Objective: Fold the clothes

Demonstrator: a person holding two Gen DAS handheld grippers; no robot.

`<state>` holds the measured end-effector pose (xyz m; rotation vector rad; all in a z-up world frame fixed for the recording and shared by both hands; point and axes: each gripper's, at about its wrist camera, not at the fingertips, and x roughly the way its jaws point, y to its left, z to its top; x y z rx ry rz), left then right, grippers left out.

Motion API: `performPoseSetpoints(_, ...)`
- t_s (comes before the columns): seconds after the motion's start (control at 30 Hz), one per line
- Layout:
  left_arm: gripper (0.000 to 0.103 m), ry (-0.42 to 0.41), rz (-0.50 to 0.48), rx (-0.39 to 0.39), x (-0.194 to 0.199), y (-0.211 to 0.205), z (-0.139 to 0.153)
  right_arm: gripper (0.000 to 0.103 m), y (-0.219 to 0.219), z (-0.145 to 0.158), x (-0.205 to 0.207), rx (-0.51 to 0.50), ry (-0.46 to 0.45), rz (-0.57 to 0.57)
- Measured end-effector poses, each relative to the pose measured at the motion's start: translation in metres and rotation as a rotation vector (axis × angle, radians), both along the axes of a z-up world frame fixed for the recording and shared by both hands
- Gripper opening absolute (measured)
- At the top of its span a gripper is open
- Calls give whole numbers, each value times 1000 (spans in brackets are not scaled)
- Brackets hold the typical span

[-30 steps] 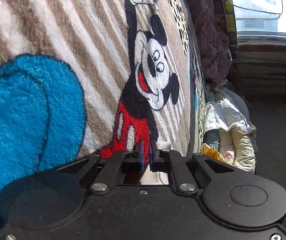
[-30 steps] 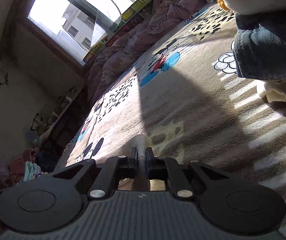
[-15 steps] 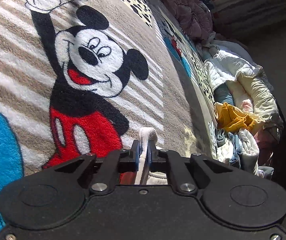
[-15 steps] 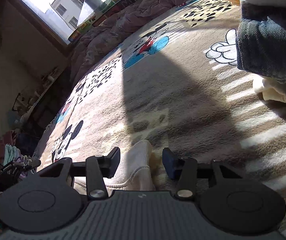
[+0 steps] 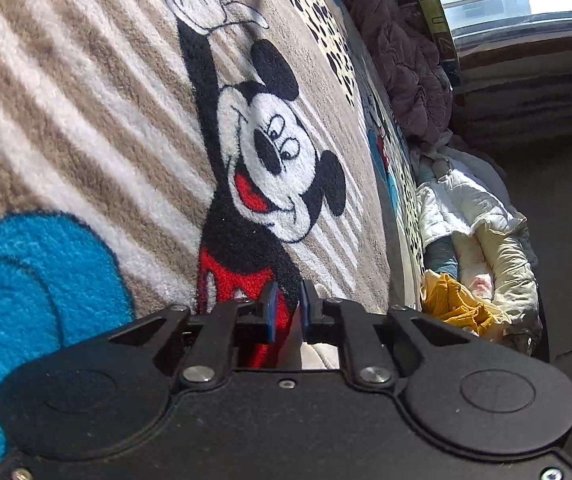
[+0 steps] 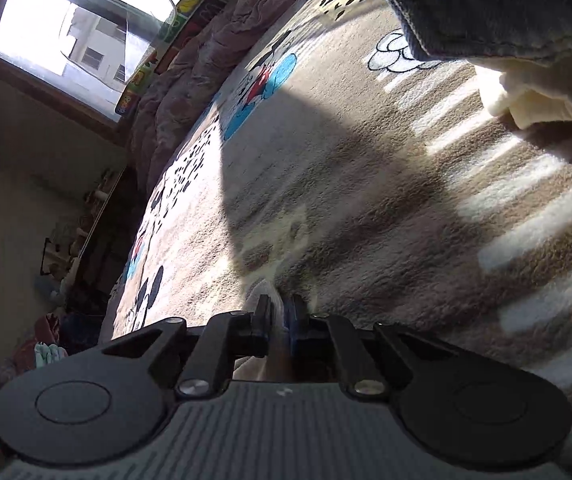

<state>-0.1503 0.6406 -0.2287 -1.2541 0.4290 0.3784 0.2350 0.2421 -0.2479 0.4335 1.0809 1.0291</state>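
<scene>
- Left wrist view: left gripper (image 5: 286, 306) fingers nearly closed, narrow gap; pale cloth (image 5: 320, 354) low between them, grip unclear. Cartoon blanket (image 5: 86, 120) ahead; clothes pile (image 5: 474, 248) at right edge.
- Right wrist view: right gripper (image 6: 280, 316) pinched tight on pale cloth (image 6: 264, 294), over blanket (image 6: 366, 200). Denim garment (image 6: 486, 4) upper right.

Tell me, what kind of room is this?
Most likely a bedroom at home. A plush cartoon-mouse blanket covers what looks like a bed, a rumpled purple quilt lies along the window, and loose clothes are piled at the bed's edge.
</scene>
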Motion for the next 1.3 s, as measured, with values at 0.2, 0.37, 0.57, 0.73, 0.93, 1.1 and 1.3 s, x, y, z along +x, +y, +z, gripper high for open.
performPoseSetpoints(0.2,13,-19,-91,305,-9,-40,45,29,-9,50,-30,-57,-313,-53)
performPoseSetpoints(0.37,36,52,-212,368,21,-68,41,27,10,72,-66,-27,-493,156)
performPoseSetpoints(0.57,32,208,-169,489,17,-91,56,32,24,45,-67,-289,-453,158)
performPoseSetpoints(0.73,39,219,-184,552,-33,-144,70,33,-11,72,-92,-243,-533,125)
performPoseSetpoints(0.93,40,232,-238,556,-90,-242,64,33,-68,87,-161,-122,-495,148)
performPoseSetpoints(1.1,40,267,-255,617,-122,-304,58,34,-106,87,-236,-62,-492,214)
performPoseSetpoints(1.3,40,245,-263,778,-136,-354,54,34,-120,76,-319,-77,-566,335)
